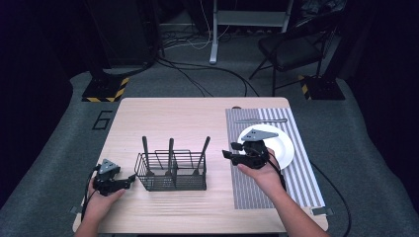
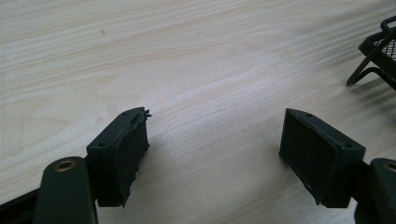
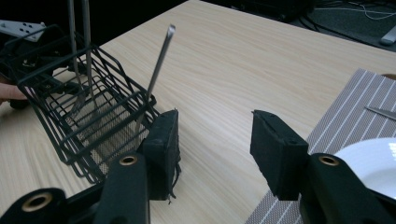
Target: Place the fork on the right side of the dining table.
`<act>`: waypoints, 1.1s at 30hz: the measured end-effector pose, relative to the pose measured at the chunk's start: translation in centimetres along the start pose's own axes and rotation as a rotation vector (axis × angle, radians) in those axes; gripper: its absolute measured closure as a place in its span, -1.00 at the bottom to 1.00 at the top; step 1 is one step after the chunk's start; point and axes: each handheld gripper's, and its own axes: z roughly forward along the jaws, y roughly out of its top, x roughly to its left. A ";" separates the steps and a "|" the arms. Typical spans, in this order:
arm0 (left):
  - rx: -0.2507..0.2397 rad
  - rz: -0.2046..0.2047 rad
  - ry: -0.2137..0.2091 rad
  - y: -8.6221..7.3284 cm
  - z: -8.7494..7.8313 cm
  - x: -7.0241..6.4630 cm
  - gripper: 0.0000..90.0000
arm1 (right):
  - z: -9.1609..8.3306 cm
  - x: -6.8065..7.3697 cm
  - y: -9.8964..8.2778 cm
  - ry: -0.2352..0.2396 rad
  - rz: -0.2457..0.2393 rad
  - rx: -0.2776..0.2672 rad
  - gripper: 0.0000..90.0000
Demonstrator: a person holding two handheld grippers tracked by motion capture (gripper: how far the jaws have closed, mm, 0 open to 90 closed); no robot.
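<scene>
Jaws, left: the left gripper (image 1: 129, 178) holds its jaws wide apart with nothing between them, low over bare wood near the front left corner of the bench (image 1: 163, 111); its own view shows the two black pads (image 2: 125, 149) spread over the grain.
Jaws, right: the right gripper (image 1: 228, 155) also has its jaws apart and empty, pointing left toward the caddy, over the left edge of the striped placemat (image 1: 306, 182).
Caddy: a black wire cutlery caddy (image 1: 170, 173) stands upright at the middle of the bench toward the front edge, just right of the left gripper.
Cutlery: three pieces stand in it, handles up. The nearest to the right gripper, the rightmost utensil (image 1: 202, 153), leans right; the right gripper view shows its slim metal handle (image 3: 159, 65) tilted clear of the wire rim.
Place setting: a white plate (image 1: 284, 148) sits on the placemat on the right half of the bench, with a knife (image 1: 262, 120) lying beyond it toward the far edge.
Handling: the utensil is probably light, stiff and smooth, so it may slide or swivel in the pads.
Where to grip: likely across the upper handle, above the wire, squarely on its flat faces, then lift straight up.
Risk: the caddy looks light and may tip or drag along; the left gripper seems placed to steady it.
</scene>
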 end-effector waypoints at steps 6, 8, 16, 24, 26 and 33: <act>0.000 -0.002 -0.001 0.0 0.0 0.0 -0.48 | 0.6 0.2 1.5 0.003 0.011 0.008 0.17; -0.007 -0.005 0.001 0.0 0.0 0.0 -0.48 | 0.7 0.2 1.8 0.009 0.014 0.005 0.21; -0.011 -0.006 -0.002 0.0 0.0 0.1 -0.48 | 1.4 0.6 3.2 0.049 0.027 0.000 0.22; -0.003 -0.006 -0.012 0.0 -0.1 0.2 -0.48 | 2.1 1.1 3.9 0.069 0.036 -0.011 0.20; -0.003 -0.007 -0.013 0.0 -0.1 0.2 -0.48 | 2.4 1.3 4.1 0.075 0.033 -0.009 0.20; -0.008 -0.010 -0.016 0.0 -0.1 0.3 -0.48 | 3.8 1.8 4.5 0.081 0.017 0.008 0.22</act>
